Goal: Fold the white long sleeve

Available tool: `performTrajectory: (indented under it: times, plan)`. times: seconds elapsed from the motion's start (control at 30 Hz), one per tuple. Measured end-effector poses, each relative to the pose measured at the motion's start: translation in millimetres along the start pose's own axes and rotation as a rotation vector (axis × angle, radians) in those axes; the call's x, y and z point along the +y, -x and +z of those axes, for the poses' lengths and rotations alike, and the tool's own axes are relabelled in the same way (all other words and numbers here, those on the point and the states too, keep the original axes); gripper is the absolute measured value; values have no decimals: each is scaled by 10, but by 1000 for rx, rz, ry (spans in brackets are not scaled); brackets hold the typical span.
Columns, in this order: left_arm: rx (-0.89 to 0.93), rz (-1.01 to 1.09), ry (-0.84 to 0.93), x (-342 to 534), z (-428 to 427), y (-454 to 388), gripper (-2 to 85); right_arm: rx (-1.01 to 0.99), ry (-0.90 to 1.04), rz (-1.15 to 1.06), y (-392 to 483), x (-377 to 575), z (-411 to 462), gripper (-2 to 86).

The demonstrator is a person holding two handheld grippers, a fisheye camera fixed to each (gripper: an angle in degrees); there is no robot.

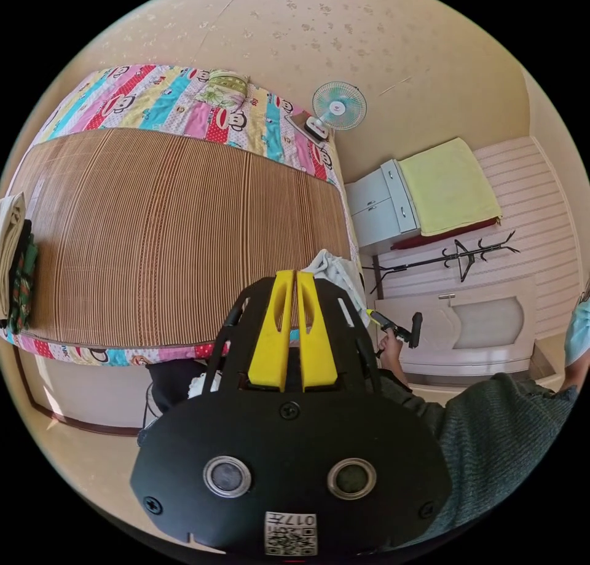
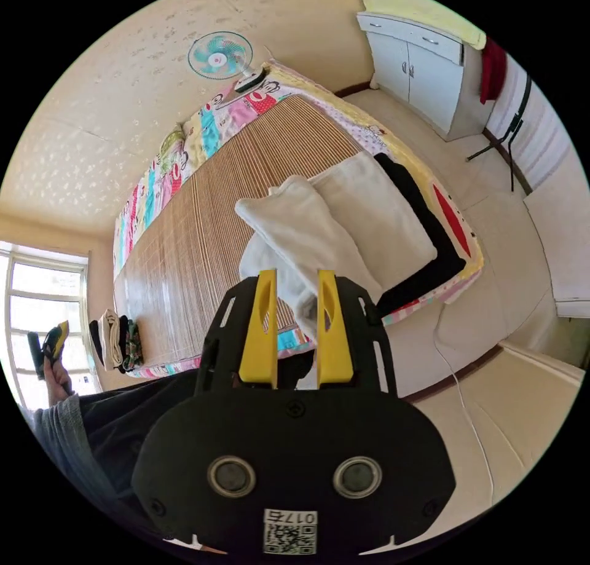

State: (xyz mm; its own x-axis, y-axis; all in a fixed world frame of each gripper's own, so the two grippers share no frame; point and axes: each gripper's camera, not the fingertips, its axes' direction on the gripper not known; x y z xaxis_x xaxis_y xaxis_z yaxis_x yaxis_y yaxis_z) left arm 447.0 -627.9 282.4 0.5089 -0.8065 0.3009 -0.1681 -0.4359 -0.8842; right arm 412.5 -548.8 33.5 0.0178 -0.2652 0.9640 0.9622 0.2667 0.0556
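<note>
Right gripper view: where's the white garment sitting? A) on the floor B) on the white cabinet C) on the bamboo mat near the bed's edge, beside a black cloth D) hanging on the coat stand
C: the white garment lies bunched on the bamboo mat, with the black cloth alongside it at the bed's edge.

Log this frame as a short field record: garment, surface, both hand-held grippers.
garment: white long sleeve, folded bundle lying on a black garment near the bed's edge
surface: bamboo mat over a cartoon-print bedsheet
left hand-held gripper: jaws together, holding nothing
right hand-held gripper: jaws apart, above the white cloth
other: folded stack at the mat's far end
</note>
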Motion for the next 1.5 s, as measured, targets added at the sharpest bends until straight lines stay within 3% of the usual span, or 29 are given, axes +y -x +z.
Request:
performTrajectory:
  times: [0.1,0.23,0.33,0.63,0.77,0.83,0.9,0.97,1.07,1.23,1.37,1.5]
  plan:
    - [5,-22,-25,-38,13,32,-10,57,-36,-105,426,-303,58,115]
    - [-9,-59,-50,-50,7,112,-10,-21,-20,-364,1170,-791,360,128]
    - [-11,-106,-71,-57,-5,207,-10,21,155,-516,1706,-1092,945,140]
    - [-40,-212,-99,-59,-28,384,-10,314,605,-537,1862,-1363,2750,197]
    - [-40,-283,-118,-57,-75,519,-10,537,613,-703,2007,-1050,3010,151]
    - [-37,-301,-125,-72,-98,568,-10,512,597,-652,1981,-1077,2940,104]
    - [-34,-309,-138,-120,-130,621,-9,401,566,-529,1840,-1158,2746,72]
    - [-19,-306,-137,-183,-135,662,-9,88,469,-330,1512,-1223,2277,57]
    - [53,-273,-125,-330,-79,740,-6,-274,310,-231,1074,-1069,1577,47]
    - [187,-122,-19,-730,175,708,39,-657,109,-276,635,-491,697,39]
    - [246,127,112,-1152,362,360,64,-967,-61,-376,632,20,233,34]
    - [312,397,175,-1535,216,-159,103,-1140,-155,-517,965,355,-14,30]
